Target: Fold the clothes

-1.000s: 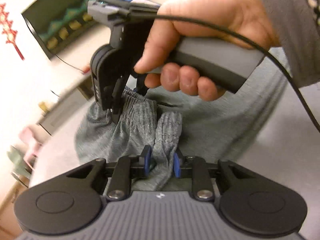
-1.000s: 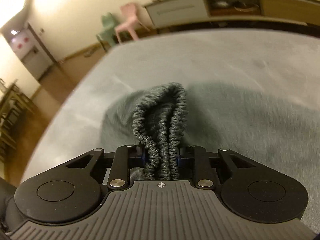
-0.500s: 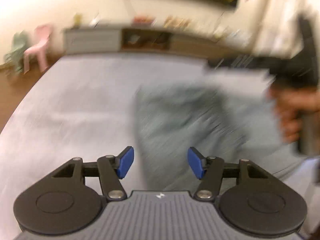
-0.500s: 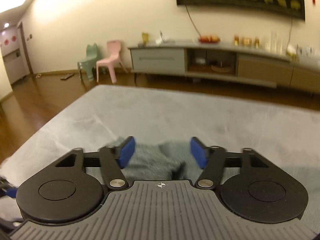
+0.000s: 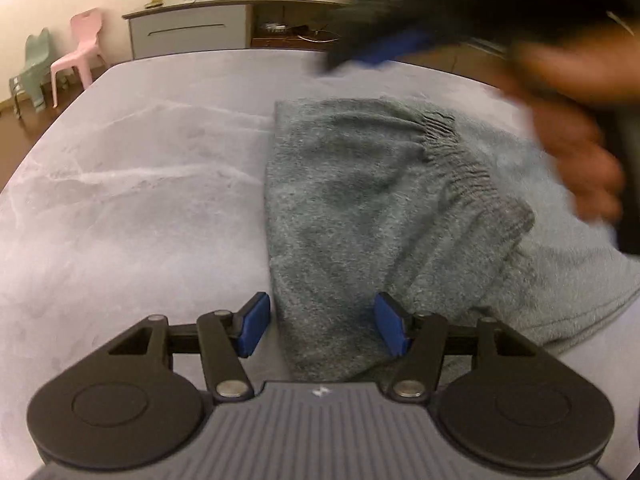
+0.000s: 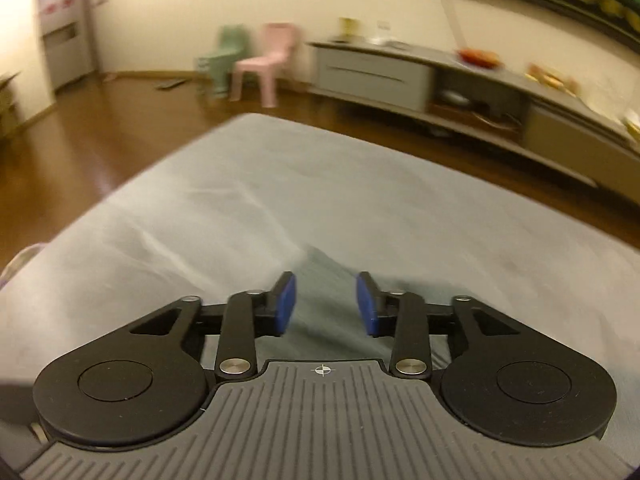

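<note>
**Inspector A:** Left wrist view. The left hand-held gripper point(image 5: 320, 324) has its blue pads spread apart, nothing clamped between them. It hovers over the near end of the grey garment point(image 5: 360, 208), which lies on the pale grey tabletop point(image 5: 132, 184).

**Inspector B:** Condition of the garment?

**Inspector A:** Fuzzy grey knit. One layer is laid over another, and a gathered elastic band point(image 5: 472, 168) runs diagonally across the top. The left edge is fairly straight; the right side spreads wider and lies less tidily. A blurred hand point(image 5: 572, 152) with the other tool passes at upper right.

**Inspector B:** Right wrist view?

**Inspector A:** The right hand-held gripper point(image 6: 326, 306) is likewise apart and empty. Only a grey strip of the garment point(image 6: 320, 312) shows between and below the pads; the view is blurred, so no detail there.

**Inspector B:** Progress?

**Inspector A:** In my judgement, at least one fold is in place, since the cloth lies doubled. Whether further folding or only squaring of the right side is left, the pictures do not settle.
</note>
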`<move>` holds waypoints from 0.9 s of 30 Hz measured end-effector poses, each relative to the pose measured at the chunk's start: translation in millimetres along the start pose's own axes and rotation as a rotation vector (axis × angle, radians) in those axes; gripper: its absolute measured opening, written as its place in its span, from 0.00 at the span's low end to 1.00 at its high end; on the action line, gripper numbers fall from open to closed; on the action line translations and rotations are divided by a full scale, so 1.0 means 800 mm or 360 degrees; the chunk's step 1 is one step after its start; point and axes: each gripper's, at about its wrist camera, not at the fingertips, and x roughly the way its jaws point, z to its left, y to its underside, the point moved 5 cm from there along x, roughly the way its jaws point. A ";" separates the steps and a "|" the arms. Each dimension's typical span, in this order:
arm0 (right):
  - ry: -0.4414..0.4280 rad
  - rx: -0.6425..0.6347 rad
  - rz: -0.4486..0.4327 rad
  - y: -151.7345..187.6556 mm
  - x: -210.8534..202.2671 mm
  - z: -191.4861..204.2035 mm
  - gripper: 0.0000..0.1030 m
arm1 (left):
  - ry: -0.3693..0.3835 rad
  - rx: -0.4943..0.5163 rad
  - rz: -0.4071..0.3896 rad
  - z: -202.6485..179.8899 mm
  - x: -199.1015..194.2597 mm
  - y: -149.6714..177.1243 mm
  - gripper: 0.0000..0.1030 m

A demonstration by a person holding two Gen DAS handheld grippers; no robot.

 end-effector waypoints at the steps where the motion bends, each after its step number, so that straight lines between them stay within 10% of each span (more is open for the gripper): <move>1: 0.0020 -0.0029 0.0079 -0.005 0.024 0.007 0.33 | 0.0004 0.0004 0.0000 0.000 0.000 0.001 0.57; 3: 0.0149 -0.0063 0.0328 0.000 0.091 -0.002 0.31 | 0.0014 0.0012 -0.0003 0.000 -0.001 0.004 0.57; 5: 0.0171 0.0011 0.0324 -0.010 0.114 -0.018 0.50 | 0.0026 0.0016 -0.0014 0.003 0.002 0.004 0.57; 8: 0.0029 0.0197 0.0342 -0.031 0.122 -0.034 0.41 | 0.0042 0.0024 -0.0006 0.005 0.012 0.000 0.57; 14: -0.0241 0.0426 0.0036 -0.008 0.001 -0.068 0.39 | 0.0130 -0.0159 -0.0103 0.042 -0.010 -0.021 0.52; 27: -0.0149 -0.0063 0.0009 0.140 -0.121 -0.030 0.39 | 0.0095 -0.0060 -0.0011 0.031 0.003 -0.008 0.56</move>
